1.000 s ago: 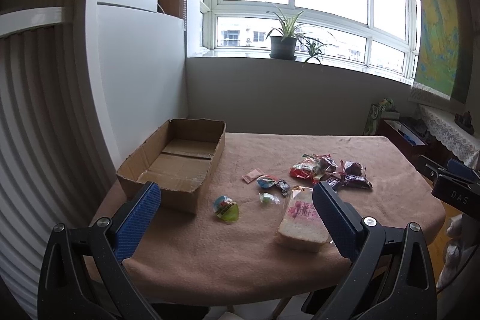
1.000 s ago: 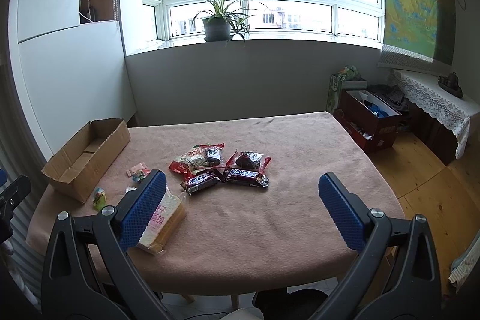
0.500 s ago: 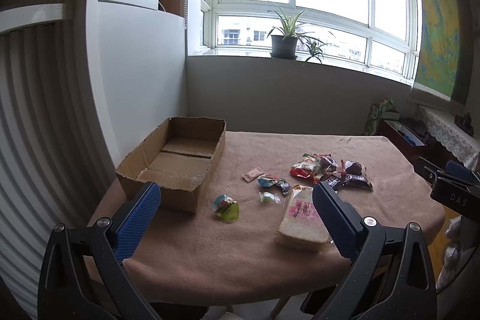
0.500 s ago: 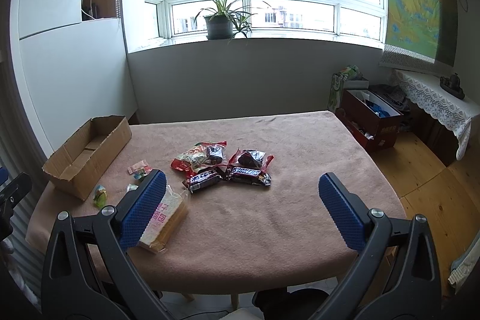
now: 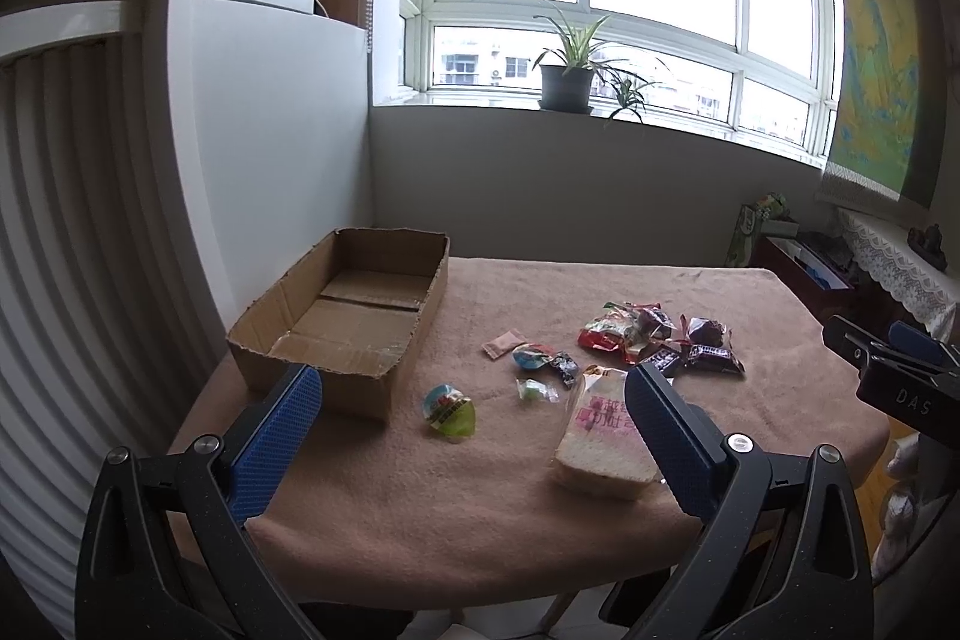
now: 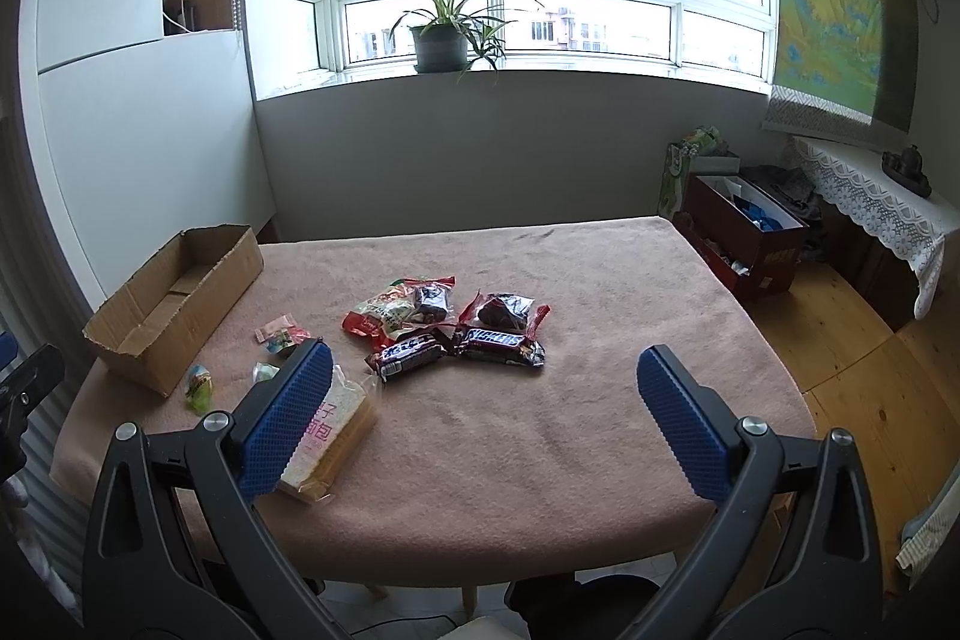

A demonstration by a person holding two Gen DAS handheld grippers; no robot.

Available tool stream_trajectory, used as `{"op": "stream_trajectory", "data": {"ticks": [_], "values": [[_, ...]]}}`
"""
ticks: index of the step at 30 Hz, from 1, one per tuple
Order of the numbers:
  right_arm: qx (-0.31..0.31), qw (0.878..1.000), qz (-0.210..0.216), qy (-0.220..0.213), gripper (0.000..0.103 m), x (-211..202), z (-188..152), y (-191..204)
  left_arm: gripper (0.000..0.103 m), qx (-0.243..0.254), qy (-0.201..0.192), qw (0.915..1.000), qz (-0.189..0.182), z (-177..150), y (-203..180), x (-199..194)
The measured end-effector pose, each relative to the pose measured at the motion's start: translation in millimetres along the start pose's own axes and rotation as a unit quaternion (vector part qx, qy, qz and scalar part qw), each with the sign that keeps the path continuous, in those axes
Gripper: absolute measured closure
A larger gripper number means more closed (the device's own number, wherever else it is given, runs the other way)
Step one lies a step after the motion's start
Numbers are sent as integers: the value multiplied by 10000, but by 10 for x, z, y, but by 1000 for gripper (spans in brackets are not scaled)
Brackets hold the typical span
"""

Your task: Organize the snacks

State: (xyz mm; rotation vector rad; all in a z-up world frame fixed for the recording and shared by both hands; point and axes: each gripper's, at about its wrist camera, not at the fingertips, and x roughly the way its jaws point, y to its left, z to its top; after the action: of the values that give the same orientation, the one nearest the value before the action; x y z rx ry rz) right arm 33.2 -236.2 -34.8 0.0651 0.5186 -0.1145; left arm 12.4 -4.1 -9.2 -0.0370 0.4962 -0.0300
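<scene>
1. Left wrist view: the left gripper (image 5: pixel 474 403) fills the bottom of the frame, its two blue-padded fingers (image 5: pixel 276 436) spread wide and holding nothing, above the near edge of the table (image 5: pixel 420 520).
2. One cardboard box (image 5: pixel 345 322), open-topped and with nothing in it, sits at centre left. The snacks lie loose to its right, none boxed yet.
3. Judged step: the first pickup. The nearest pieces are one green jelly cup (image 5: pixel 450 409), lower centre, and one wrapped bread slice (image 5: pixel 600 436) to its right. Taking one piece at a time and coming down squarely over it should avoid dragging the cloth.
4. The count here: three small candies (image 5: pixel 534 358) at centre, and a heap of about five packets (image 5: pixel 654 340) at centre right; overlaps make that uncertain.
5. Right wrist view: the right gripper (image 6: pixel 480 400) spans the bottom, fingers equally wide apart and unladen.
6. Two chocolate bars (image 6: pixel 462 349) lie at centre, with two dark wrapped cakes (image 6: pixel 507 313) and one red packet (image 6: pixel 381 313) just behind. The bread sits at lower left, the box at far left.
</scene>
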Motion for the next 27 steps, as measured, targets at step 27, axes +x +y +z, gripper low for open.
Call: {"op": "stream_trajectory", "data": {"ticks": [27], "values": [[589, 9839, 1110, 1274, 0, 562, -247, -78, 2, -501, 1022, 9888, -967, -229, 104, 526]]}}
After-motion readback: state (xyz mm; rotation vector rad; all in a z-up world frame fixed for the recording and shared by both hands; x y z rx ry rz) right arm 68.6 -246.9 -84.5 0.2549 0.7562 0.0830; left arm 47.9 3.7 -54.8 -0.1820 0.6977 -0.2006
